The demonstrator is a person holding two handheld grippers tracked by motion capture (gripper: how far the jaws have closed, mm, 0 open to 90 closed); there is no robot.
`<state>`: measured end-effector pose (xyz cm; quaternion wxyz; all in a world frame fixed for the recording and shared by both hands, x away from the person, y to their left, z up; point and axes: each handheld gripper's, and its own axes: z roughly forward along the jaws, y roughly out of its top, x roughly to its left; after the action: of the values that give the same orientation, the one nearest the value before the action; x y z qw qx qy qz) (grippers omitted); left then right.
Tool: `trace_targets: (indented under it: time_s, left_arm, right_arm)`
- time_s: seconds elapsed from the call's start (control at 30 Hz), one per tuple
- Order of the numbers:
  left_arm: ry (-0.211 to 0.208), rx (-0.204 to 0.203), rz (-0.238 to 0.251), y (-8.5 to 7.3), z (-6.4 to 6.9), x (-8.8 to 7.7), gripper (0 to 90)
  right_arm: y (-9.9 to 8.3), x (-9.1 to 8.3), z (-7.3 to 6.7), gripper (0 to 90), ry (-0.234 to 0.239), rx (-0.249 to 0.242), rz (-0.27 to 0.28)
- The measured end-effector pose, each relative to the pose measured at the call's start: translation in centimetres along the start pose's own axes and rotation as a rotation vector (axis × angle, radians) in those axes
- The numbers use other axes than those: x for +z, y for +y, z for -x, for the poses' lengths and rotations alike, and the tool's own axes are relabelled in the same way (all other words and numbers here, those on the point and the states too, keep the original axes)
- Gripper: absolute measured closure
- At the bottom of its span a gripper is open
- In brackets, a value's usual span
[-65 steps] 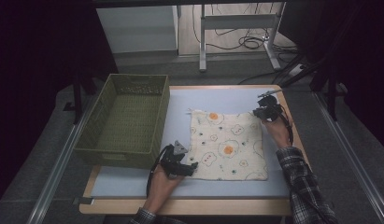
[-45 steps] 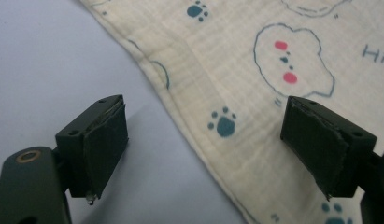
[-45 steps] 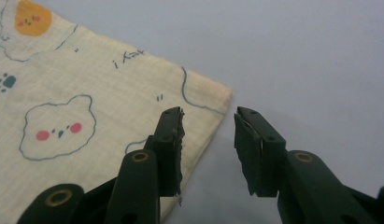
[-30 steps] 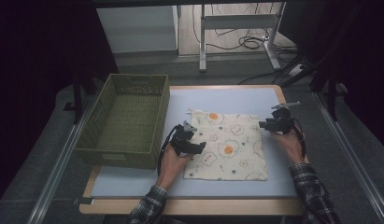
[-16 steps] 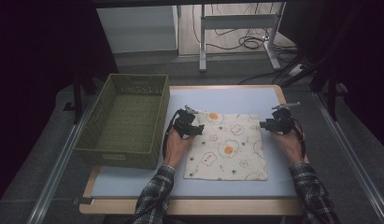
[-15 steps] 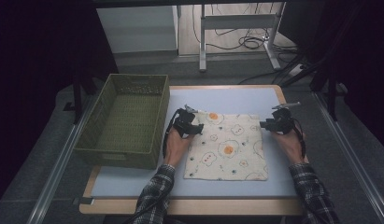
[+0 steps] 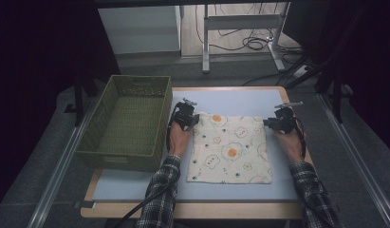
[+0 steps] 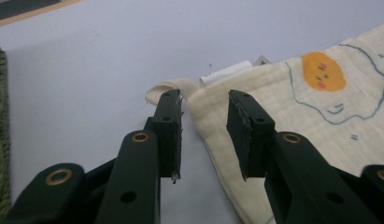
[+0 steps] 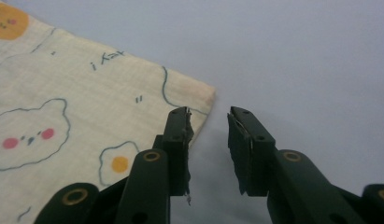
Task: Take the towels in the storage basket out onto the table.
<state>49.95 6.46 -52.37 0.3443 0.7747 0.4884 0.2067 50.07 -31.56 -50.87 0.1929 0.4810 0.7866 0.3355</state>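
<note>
The cream square cloth printed with fried eggs and bears (image 7: 230,149) lies flat mid-table. The left gripper (image 7: 187,115), at its eleven o'clock corner, and the right gripper (image 7: 277,121), at its two o'clock corner, have just been closing, jaws straddling each edge without pinching. The green woven basket (image 7: 127,122) sits at nine o'clock.

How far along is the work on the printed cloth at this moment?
Early. Done: the cloth lies spread flat on the table, and both grippers are at its far corners. In hand: the left gripper and right gripper have just been closing, jaws straddling the cloth edges, not yet pinching. Left: gripping and lifting; the green basket holds nothing.
</note>
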Motion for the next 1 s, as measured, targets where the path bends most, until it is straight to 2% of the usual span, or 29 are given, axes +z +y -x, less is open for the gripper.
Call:
trace_targets:
  time_s: [0.17, 0.3, 0.37, 0.43, 0.5, 0.57, 0.63, 0.7, 0.83, 1.0]
  left_arm:
    - [0.018, 0.002, -0.006, 0.2, -0.1, 1.0, 58.9]
    - [0.040, 0.016, -0.016, 0.0, -0.3, 1.8, 51.7]
    - [0.032, -0.004, -0.003, -0.2, -0.6, 1.9, 46.7]
    - [-0.004, -0.036, 0.002, -0.3, -1.0, 2.0, 46.0]
    - [-0.036, -0.033, 0.004, -0.4, -1.1, 2.0, 51.3]
    - [-0.056, -0.017, 0.006, -0.4, -0.8, 2.0, 62.0]
    - [-0.074, -0.015, 0.007, -0.4, -0.5, 2.0, 76.4]
    - [-0.082, -0.018, 0.009, -0.4, -0.3, 1.9, 86.8]
    - [-0.059, -0.003, 0.030, -0.4, -0.1, 1.3, 88.6]
    - [-0.046, 0.009, 0.074, 0.1, -0.2, -0.7, 88.5]
  right_arm:
    - [0.3, 0.7, 0.3, 70.5, 0.004, 0.028, 0.022]
    - [0.6, 1.4, 0.1, 68.3, 0.001, 0.015, 0.026]
    - [0.8, 1.8, -0.1, 64.6, -0.004, 0.004, 0.020]
    - [1.0, 2.2, -0.4, 62.9, -0.006, -0.010, 0.013]
    - [1.1, 2.6, -0.7, 63.5, -0.017, -0.026, 0.012]
    - [1.2, 2.6, -0.9, 71.2, -0.013, -0.021, 0.004]
    - [1.3, 2.6, -1.2, 83.1, 0.006, -0.012, -0.008]
    - [1.3, 2.5, -1.6, 86.0, -0.003, -0.023, -0.018]
    - [1.4, 2.0, -2.0, 86.5, -0.034, -0.071, -0.021]
    - [1.9, 0.2, -1.7, 86.5, -0.019, -0.045, 0.037]
